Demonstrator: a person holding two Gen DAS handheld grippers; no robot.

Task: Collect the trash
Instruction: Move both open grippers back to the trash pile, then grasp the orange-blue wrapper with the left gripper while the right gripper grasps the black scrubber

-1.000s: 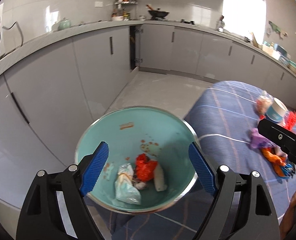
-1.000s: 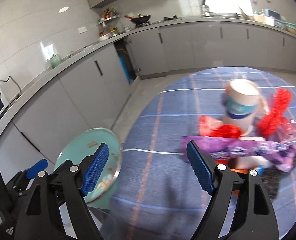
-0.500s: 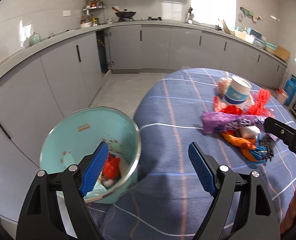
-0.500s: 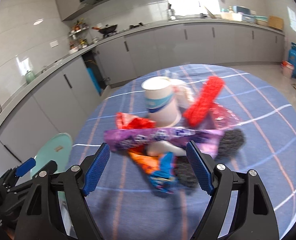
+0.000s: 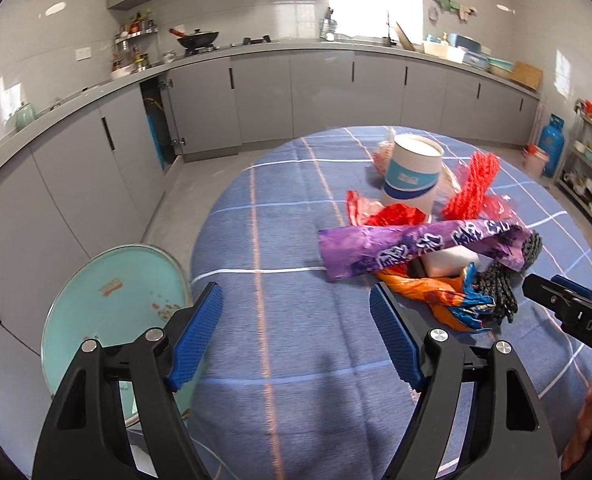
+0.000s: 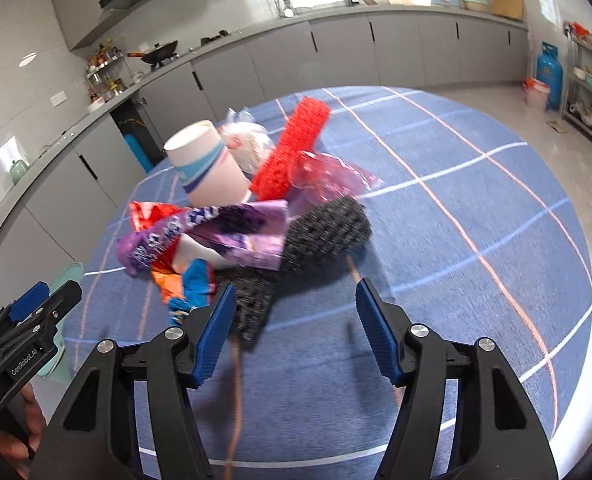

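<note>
Blue checked cloth covers the round tabletop. Ahead of the right claw, whose empty jaws are closing, lies a black knobbly foam sleeve: light, squashy, best pinched at its near end. Left claw, narrowing, holds nothing.

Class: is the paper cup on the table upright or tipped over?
Upright: the paper cup stands on its base among the wrappers, open mouth facing up.

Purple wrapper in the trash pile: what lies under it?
Under the purple wrapper show a white piece, an orange-blue wrapper and a red wrapper. Whatever else lies under its middle is covered.
</note>
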